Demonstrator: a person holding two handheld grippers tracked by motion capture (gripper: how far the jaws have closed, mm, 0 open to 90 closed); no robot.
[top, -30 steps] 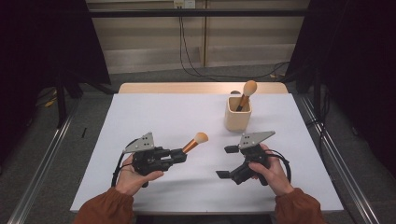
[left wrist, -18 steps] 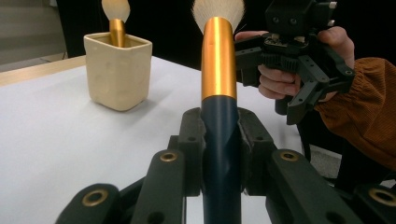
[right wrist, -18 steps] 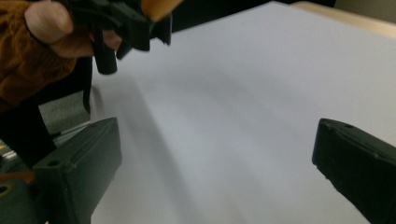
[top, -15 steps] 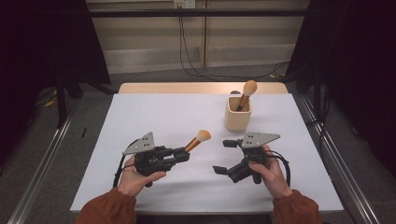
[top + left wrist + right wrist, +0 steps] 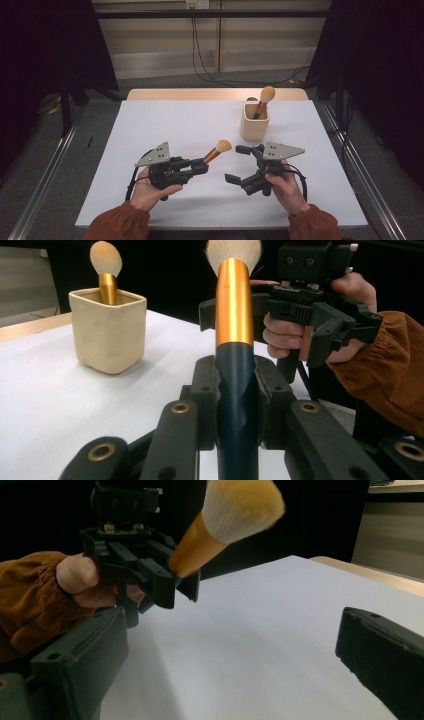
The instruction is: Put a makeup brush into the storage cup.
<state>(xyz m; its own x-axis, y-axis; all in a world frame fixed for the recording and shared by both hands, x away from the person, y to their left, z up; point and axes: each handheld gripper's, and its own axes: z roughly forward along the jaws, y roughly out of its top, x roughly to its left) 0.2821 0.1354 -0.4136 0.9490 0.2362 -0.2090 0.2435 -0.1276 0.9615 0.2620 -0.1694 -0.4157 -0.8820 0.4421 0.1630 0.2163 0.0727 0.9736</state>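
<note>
My left gripper (image 5: 200,167) is shut on the dark handle of a makeup brush (image 5: 215,152). The brush has a gold ferrule and a pale bristle head and points up and to the right, above the table. In the left gripper view the brush (image 5: 234,315) stands straight up between the jaws of the left gripper (image 5: 235,385). My right gripper (image 5: 239,164) stands open, its jaws facing left toward the bristles, with nothing between them. The right gripper view has the brush head (image 5: 240,505) just beyond the wide gap of the right gripper (image 5: 227,665).
A cream square cup (image 5: 254,122) stands at the back right of the white table (image 5: 165,125), holding a second brush (image 5: 263,100). The cup (image 5: 107,330) sits left of the held brush in the left gripper view. Dark curtains flank the table.
My left gripper has carried the brush slightly to the right, closer to the right gripper's open jaws. The right gripper has hardly moved.
</note>
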